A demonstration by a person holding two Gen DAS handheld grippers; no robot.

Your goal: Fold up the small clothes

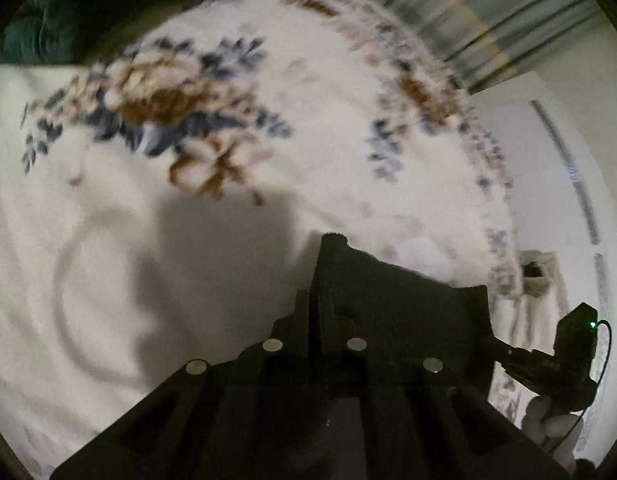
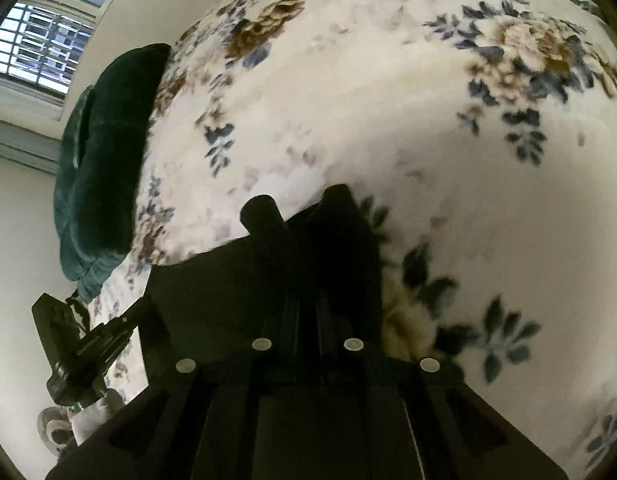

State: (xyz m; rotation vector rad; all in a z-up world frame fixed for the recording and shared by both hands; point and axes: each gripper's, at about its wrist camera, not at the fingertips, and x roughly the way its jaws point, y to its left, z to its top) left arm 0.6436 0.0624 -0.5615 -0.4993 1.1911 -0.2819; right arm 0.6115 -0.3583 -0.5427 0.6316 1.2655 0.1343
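A small black garment (image 1: 408, 300) hangs stretched between my two grippers above a cream floral bedspread (image 1: 268, 100). My left gripper (image 1: 328, 248) is shut on one edge of it; the cloth spreads to the right of the fingers. In the right wrist view the same black garment (image 2: 228, 292) spreads to the left of my right gripper (image 2: 332, 200), which is shut on its other edge. The other gripper shows at the edge of each view, lower right in the left view (image 1: 564, 360) and lower left in the right view (image 2: 80, 348).
A dark green cushion or blanket (image 2: 104, 168) lies at the bed's edge, also in the left wrist view (image 1: 48, 20). A barred window (image 2: 40, 48) and pale walls lie beyond. Striped curtains (image 1: 468, 20) hang past the bed.
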